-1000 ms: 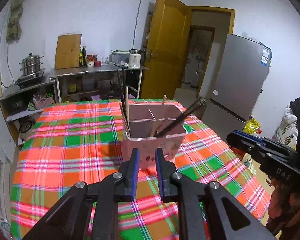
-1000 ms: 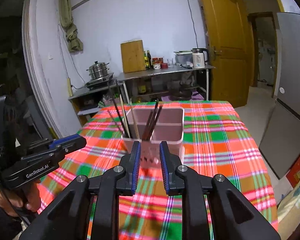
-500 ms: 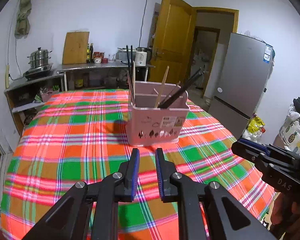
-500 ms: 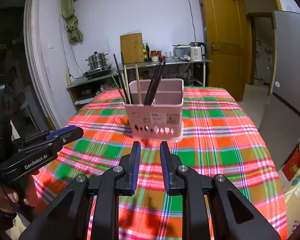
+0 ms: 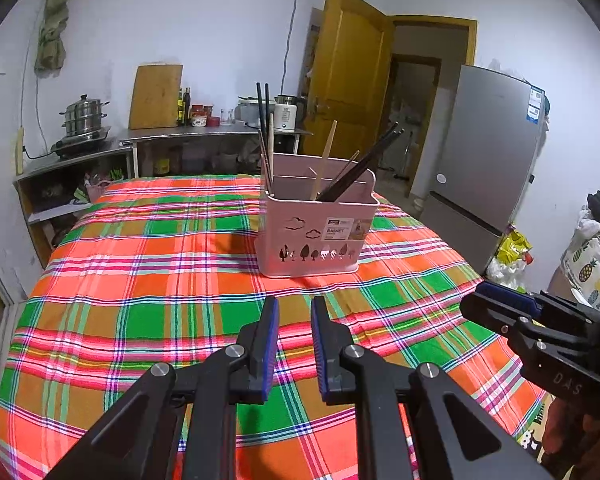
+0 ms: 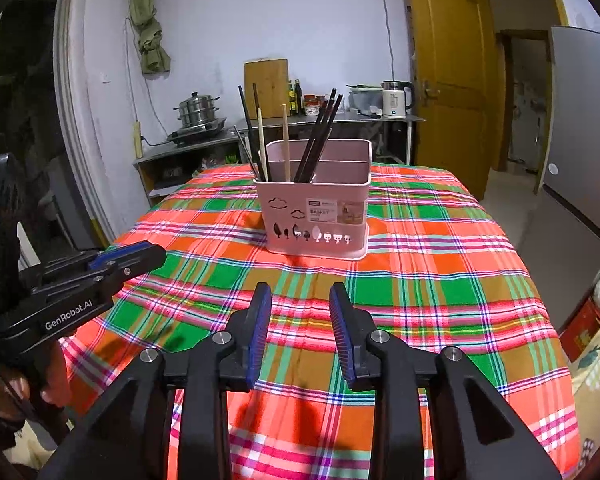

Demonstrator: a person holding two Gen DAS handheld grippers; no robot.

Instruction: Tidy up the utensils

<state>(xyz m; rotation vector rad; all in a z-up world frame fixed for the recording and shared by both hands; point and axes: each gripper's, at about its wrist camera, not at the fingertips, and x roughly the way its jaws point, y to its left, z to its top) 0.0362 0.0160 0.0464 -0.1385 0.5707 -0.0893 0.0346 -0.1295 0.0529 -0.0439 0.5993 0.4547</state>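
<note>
Pink utensil basket [image 6: 315, 216] is seen upright on plaid tablecloth [image 6: 440, 280], at 12 o'clock from both grippers, well apart. Dark & wooden chopsticks [image 6: 316, 140] are stood in its near compartment. Left gripper [image 5: 293, 312]: jaws narrowly parted, nothing held betw. them. Right gripper [image 6: 299, 300]: jaws opening, nothing betw. them, held above cloth.

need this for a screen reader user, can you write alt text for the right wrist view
A pink utensil basket holding dark and wooden chopsticks stands upright on a table with a bright plaid tablecloth. In the foreground the right gripper is empty, jaws opening, short of the basket; the left gripper shows at the left edge.
</note>
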